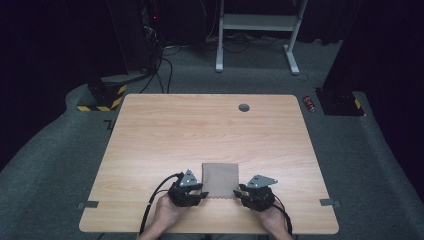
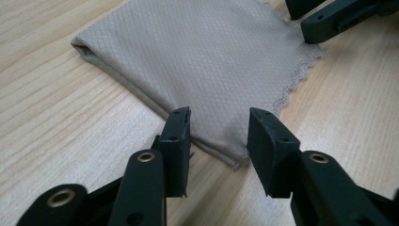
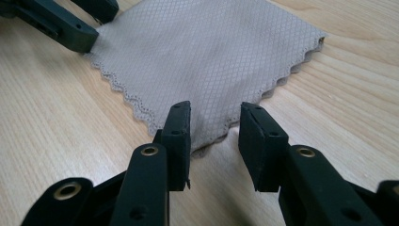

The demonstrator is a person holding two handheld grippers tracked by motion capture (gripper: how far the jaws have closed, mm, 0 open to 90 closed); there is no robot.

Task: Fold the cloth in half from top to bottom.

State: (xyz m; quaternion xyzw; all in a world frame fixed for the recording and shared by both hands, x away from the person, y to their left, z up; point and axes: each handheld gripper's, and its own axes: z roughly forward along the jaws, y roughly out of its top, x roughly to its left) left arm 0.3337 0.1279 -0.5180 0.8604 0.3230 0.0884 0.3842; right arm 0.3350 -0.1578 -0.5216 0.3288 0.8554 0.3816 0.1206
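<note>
Both grippers, the left gripper [image 1: 191, 194] and the right gripper [image 1: 252, 195], lie low at the table's [image 1: 150, 150] near edge with jaws apart, gripping nothing. One folded tan cloth [image 1: 220, 179] lies flat between them, a near corner between each pair of jaws. Lots of bare wood stretches beyond it.

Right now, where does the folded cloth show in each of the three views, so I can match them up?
High view: the cloth lies near the table's front edge, between the left tool and the right tool.
Left gripper view: it fills the upper middle, its near corner between the open jaws.
Right gripper view: it fills the upper middle, a scalloped corner between the open jaws.
Shared landmark: the scalloped edge, on the cloth's near side in the high view.
</note>
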